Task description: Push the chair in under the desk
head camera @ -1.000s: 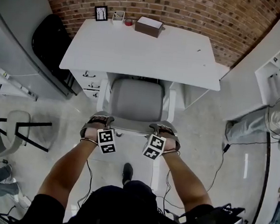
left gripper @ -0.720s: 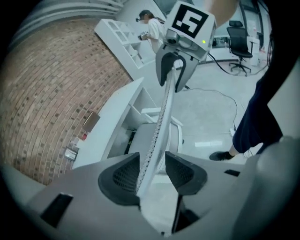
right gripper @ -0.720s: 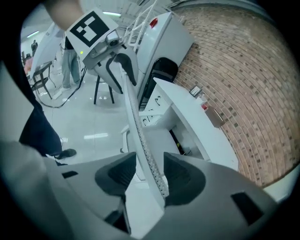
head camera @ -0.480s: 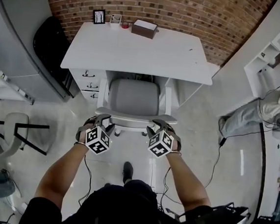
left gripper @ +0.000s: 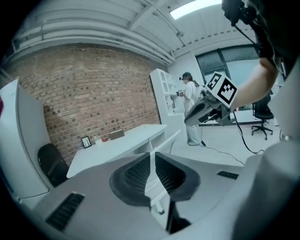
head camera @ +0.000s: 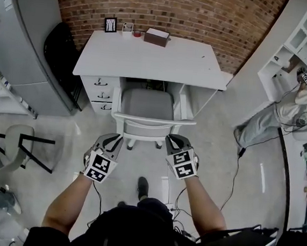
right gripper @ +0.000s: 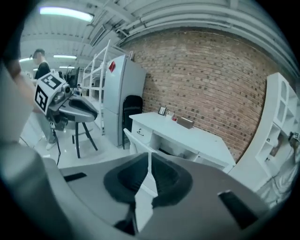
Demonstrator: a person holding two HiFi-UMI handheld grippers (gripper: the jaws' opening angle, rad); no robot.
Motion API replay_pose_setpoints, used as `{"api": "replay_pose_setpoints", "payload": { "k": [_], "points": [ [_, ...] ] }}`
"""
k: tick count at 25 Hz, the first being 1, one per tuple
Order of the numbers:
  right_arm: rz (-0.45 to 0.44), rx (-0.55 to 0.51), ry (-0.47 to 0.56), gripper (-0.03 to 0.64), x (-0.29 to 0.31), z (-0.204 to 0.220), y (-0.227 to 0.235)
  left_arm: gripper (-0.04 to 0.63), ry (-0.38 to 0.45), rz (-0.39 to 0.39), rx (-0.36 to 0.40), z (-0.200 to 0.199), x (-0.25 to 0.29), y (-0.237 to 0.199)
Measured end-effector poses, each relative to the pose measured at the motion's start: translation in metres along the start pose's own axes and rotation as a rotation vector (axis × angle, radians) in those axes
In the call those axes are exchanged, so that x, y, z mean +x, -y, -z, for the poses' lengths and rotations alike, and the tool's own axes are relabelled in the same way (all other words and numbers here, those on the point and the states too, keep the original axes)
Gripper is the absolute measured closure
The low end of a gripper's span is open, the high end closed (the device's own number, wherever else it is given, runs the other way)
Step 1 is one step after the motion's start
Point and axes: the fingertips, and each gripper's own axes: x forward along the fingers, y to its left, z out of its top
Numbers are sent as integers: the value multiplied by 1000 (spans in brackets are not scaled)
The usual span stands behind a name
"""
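The white chair (head camera: 147,107) with its grey seat stands tucked into the kneehole of the white desk (head camera: 154,60), its back rail (head camera: 154,120) toward me. Both grippers hang in the air on my side of that rail, touching nothing. My left gripper (head camera: 116,138) is off the rail's left end and my right gripper (head camera: 171,140) off its right end. Both pairs of jaws have just been closing and now stand shut with nothing between them, as the left gripper (left gripper: 151,154) and the right gripper (right gripper: 149,157) show in their own views. The desk (right gripper: 187,136) lies ahead of them.
On the desk's far edge stand a photo frame (head camera: 110,25), a small cup (head camera: 127,28) and a brown box (head camera: 157,37). A grey cabinet (head camera: 26,42) and a stool (head camera: 11,144) are on the left. White shelves (head camera: 296,47), a person (head camera: 301,107) and floor cables (head camera: 240,171) are on the right.
Both grippers have come off the chair's back rail, risen and drawn back toward me, rolling as they went. Their jaws have narrowed. The chair stays under the desk.
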Motion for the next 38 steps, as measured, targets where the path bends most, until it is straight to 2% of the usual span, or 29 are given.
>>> {"api": "replay_pose_setpoints", "payload": {
  "k": [7,10,13,16,21,25,30,34,38],
  "points": [
    [69,62,102,591,-61,-27,-38,574,108,-60,-91,-15,-70,1],
    [106,98,152,594,-88,-39,-47,588,154,-93,-199,-17,-97,-2],
    [128,117,180,595,-111,-47,-57,588,192,-80,-306,-22,-120,2],
    [142,140,210,598,-131,-52,-67,588,206,-81,-357,-24,-138,5],
    [184,142,257,603,-157,-60,-72,588,237,-83,-341,-45,-157,15],
    [207,158,316,607,-173,-64,-70,588,269,-120,-334,-62,-166,19],
    [198,184,353,607,-186,-69,-57,588,278,-164,-323,-81,-168,24],
    [188,232,375,607,-198,-67,-44,588,281,-202,-353,-92,-170,27],
    [172,234,388,609,-202,-69,-35,588,286,-220,-355,-101,-167,35]
  ]
}}
